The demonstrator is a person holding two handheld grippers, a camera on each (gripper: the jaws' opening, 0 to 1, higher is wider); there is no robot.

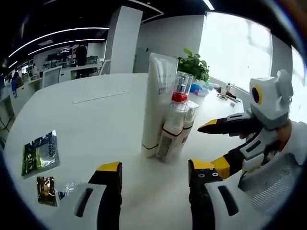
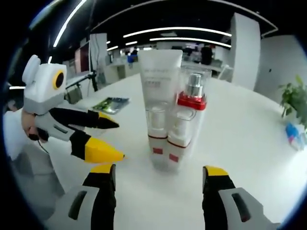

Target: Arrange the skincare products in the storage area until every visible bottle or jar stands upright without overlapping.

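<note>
Three skincare products stand upright in a tight group on the white surface (image 1: pixel 96 124), straight ahead of the left tool (image 1: pixel 153 172) and just beyond its yellow tips. The tall white tube (image 1: pixel 157 96) stands cap down and is the highest of them. The pump bottle with a red collar (image 1: pixel 178 103) and a clear cap is pressed against it, and a smaller white bottle (image 1: pixel 190 117) stands touching on the far side, toward the right tool (image 1: pixel 209 143).

In the right gripper view the same group is in front of the right tool (image 2: pixel 158 172), a little beyond its tips, with the tube (image 2: pixel 159 81) behind and the red-collared bottle (image 2: pixel 188 120) beside it. A lower clear-capped bottle (image 2: pixel 157 127) is in front of the tube; whether it touches I cannot tell.

Both tools hold nothing. The jaws of the left tool are apart, with bare surface between them. The jaws of the right tool are also apart. The left tool (image 2: pixel 112 141) enters the right gripper view from the left, its tips near the group but not touching.

To the left of the left tool lie a green sachet (image 1: pixel 41 153) and a small brown sachet (image 1: pixel 46 190), flat and well apart from the products. Beyond the group stands a potted plant (image 1: pixel 194 64).
</note>
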